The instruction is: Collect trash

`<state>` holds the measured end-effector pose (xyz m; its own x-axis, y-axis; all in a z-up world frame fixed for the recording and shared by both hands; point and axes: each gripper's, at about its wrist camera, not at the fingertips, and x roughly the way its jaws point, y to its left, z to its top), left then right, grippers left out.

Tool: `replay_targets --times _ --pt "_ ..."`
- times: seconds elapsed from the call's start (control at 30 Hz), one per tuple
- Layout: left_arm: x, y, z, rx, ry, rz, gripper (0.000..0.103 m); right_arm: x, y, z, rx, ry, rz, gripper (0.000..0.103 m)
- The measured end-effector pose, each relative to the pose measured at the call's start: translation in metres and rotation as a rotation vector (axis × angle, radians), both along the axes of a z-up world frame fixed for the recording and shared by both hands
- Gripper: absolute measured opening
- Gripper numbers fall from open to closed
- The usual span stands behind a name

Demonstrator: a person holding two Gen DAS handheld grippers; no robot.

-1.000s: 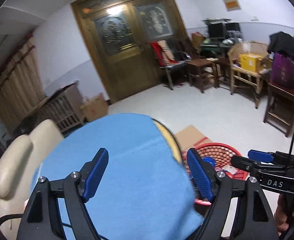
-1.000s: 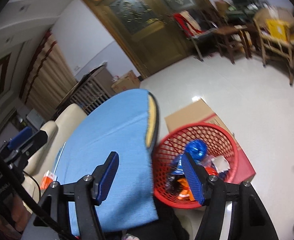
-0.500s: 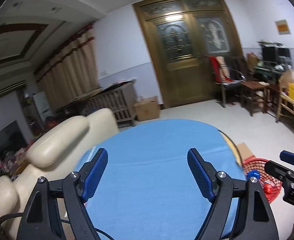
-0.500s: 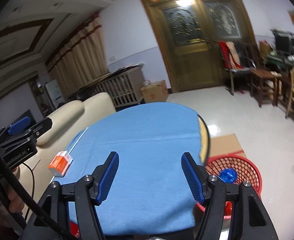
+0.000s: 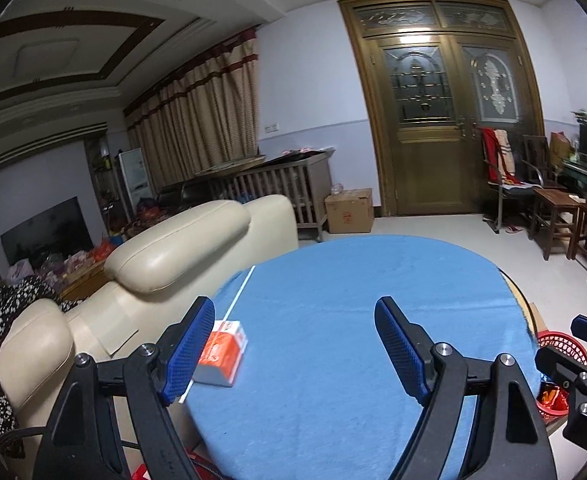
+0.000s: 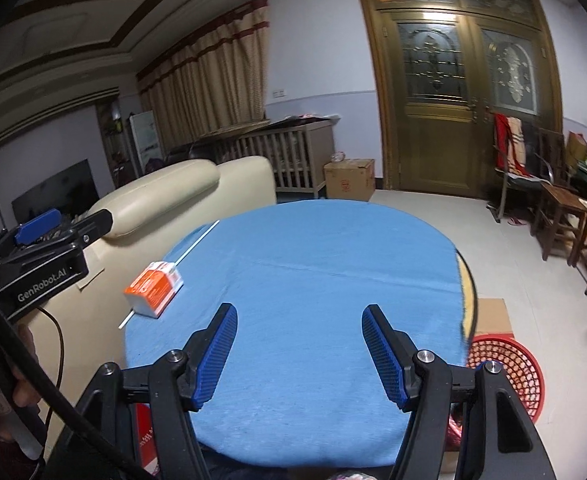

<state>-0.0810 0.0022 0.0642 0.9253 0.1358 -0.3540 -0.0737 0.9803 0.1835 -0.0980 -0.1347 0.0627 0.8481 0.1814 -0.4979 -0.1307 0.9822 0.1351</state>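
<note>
Both grippers hover over the blue-covered desk [image 6: 313, 280], the left gripper [image 5: 295, 356] and right gripper [image 6: 299, 354] each with jaws spread wide and empty. An orange-and-white carton [image 6: 154, 289] lies near the desk's left edge; the red basket [image 6: 505, 372] stands on the floor at the right.

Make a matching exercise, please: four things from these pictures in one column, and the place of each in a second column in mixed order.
Things:
1. orange and white carton
2. red basket
3. cardboard box
4. left gripper

Places:
a. on the floor, right of the table
b. above the blue tablecloth, open and empty
c. near the table's left edge, on a white straw
d. on the floor beside the wooden door

Pairs: 1-c, 2-a, 3-d, 4-b
</note>
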Motion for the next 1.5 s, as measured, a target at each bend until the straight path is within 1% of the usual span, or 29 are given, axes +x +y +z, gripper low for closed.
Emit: replay_targets --times 0.23,0.5,0.77,1.13,1.5 --pt "0.001 0.027 -0.004 0.000 0.000 0.041 0.083 0.007 0.039 -0.002 -0.022 0.005 0.047 0.069" --pt "0.000 0.045 -0.009 -0.005 -0.003 0.075 0.083 0.008 0.057 -0.005 -0.045 0.008 0.049 0.069" --pt "-0.008 0.054 -0.015 0.003 -0.008 0.107 0.083 0.009 0.065 -0.009 -0.067 0.020 0.024 0.069" --pt "-0.007 0.061 -0.018 -0.027 0.018 0.110 0.083 0.003 0.058 -0.011 -0.064 0.011 -0.010 0.069" --pt "-0.010 0.061 -0.016 -0.026 0.008 0.103 0.083 0.000 0.049 -0.008 -0.048 0.001 -0.027 0.069"
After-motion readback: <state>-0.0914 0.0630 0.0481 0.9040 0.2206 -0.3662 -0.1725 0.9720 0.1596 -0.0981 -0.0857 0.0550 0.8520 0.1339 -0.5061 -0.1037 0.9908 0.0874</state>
